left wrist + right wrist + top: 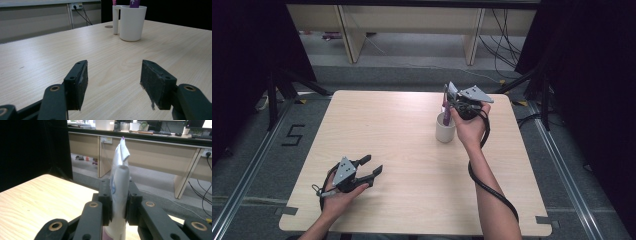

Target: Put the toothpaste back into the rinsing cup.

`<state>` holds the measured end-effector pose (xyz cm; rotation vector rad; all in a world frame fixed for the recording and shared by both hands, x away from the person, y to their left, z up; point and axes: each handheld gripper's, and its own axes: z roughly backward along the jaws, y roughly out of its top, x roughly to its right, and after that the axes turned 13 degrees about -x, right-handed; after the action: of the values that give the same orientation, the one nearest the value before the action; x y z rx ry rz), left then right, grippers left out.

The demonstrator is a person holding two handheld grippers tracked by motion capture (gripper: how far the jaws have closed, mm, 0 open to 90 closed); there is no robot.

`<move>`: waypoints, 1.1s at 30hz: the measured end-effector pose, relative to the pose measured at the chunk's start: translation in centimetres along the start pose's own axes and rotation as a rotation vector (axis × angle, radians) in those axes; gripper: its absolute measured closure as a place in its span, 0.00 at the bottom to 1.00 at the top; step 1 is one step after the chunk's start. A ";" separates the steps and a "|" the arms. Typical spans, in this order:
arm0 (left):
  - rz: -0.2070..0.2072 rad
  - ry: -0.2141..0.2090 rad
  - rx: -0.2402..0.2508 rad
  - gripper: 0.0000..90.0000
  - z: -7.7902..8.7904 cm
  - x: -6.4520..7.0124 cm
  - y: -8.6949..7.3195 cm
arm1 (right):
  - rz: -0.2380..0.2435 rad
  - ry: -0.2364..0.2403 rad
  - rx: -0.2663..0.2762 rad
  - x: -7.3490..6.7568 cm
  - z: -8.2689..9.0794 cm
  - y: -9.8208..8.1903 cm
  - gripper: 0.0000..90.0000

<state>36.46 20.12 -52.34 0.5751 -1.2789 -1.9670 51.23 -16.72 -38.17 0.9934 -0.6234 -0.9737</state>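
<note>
A white mug (pixel 445 130) stands on the wooden table (pixel 402 150), right of centre toward the far edge. My right gripper (pixel 452 101) hovers just above it, shut on a white tube (pixel 120 182) whose crimped end points up. The tube's purple lower end (pixel 446 118) dips into the mug. In the left gripper view the mug (pixel 132 22) shows its handle at the left and the purple end (pixel 134 3) at its rim. My left gripper (pixel 373 166) rests near the front left of the table, open, with bare table between its pads (pixel 80 82).
A thin pink stick (pixel 444 96) rises beside the tube; I cannot tell what it is. Beyond the table's far edge are pale desk legs (pixel 352 35), cables on the floor (pixel 507 45) and black curtains at both sides. A "5" (pixel 292 135) marks the floor at left.
</note>
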 end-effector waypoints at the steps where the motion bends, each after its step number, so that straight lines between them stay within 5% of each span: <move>1: 0.000 0.000 0.000 0.43 0.0 0.0 0.0 | -0.002 -0.007 -0.005 0.0 -0.1 -0.1 0.88; 33: -0.005 -0.001 0.000 0.43 0.0 0.0 0.0 | -0.009 -0.012 -0.067 0.1 -2.2 -2.5 0.88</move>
<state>36.46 20.09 -52.34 0.5774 -1.2797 -1.9712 52.06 -16.43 -41.33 0.9322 -0.5925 -1.0026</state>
